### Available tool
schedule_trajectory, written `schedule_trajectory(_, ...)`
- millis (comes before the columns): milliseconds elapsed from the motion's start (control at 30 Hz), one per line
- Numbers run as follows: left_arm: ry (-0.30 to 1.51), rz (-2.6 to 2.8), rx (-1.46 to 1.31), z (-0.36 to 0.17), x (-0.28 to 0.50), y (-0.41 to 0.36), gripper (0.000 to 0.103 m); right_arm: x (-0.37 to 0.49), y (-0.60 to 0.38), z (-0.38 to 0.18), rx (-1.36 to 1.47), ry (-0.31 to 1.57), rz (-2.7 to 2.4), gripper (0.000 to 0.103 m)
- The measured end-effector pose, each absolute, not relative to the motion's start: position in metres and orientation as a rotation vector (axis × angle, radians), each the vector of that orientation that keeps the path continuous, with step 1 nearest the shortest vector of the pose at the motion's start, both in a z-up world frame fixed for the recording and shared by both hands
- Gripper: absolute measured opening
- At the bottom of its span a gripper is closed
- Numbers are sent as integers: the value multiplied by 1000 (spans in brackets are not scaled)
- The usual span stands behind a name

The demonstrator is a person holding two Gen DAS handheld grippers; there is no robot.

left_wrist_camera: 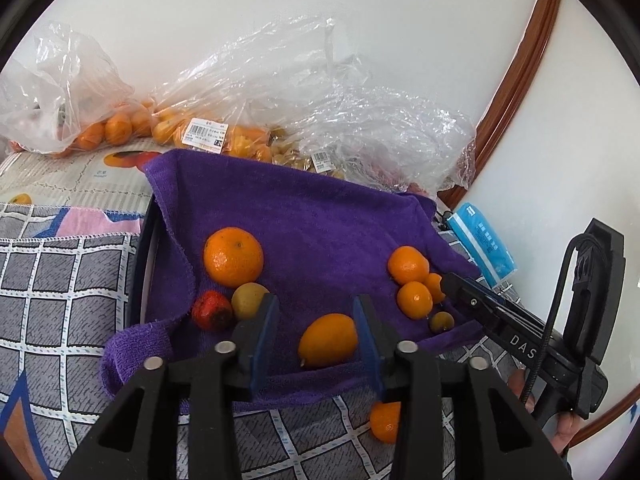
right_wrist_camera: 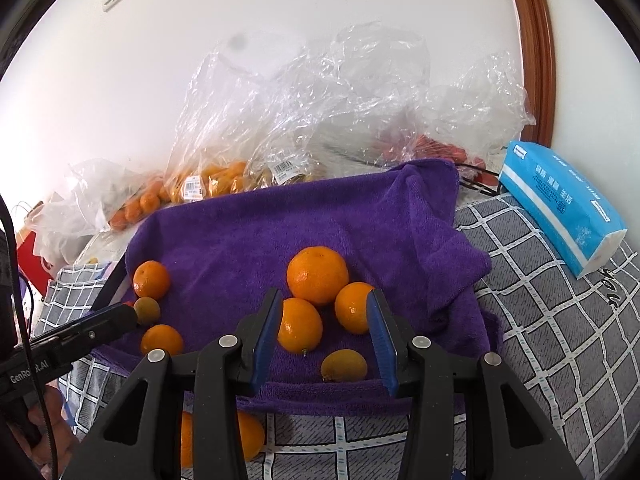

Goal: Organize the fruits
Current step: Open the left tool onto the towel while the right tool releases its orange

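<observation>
Left gripper (left_wrist_camera: 316,320) jaws wide, empty; oval orange fruit (left_wrist_camera: 328,340) just ahead, hugging right finger, long axis seemingly crosswise. Right gripper (right_wrist_camera: 324,332) likewise open, empty.

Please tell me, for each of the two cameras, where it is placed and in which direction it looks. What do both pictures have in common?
Left wrist: sits on the left gripper, looks forward and down at the purple towel with fruit; its own two open fingers show, and the right gripper enters from the right.
Right wrist: sits on the right gripper, faces the same towel from further right; its open fingers show, and the left gripper enters from the left.
Shared: the towel, the loose oranges, the plastic bags by the wall, the blue tissue pack.
</observation>
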State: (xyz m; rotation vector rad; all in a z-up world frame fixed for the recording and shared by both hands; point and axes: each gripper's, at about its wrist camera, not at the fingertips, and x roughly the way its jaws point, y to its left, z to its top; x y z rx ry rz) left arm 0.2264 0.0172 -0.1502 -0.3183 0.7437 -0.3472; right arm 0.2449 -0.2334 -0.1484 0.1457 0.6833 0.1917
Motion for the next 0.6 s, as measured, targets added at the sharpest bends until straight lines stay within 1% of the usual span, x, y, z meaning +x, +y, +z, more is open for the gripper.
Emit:
schedule_trajectory(233, 699, -289, -315, -143, 222, 20, 45, 242, -235, -147, 150, 667, 182, 43)
schedule_trajectory(600, 638, -273, -346, -133, 214, 30, 45, 231, -218, -143, 54, 613, 201, 43)
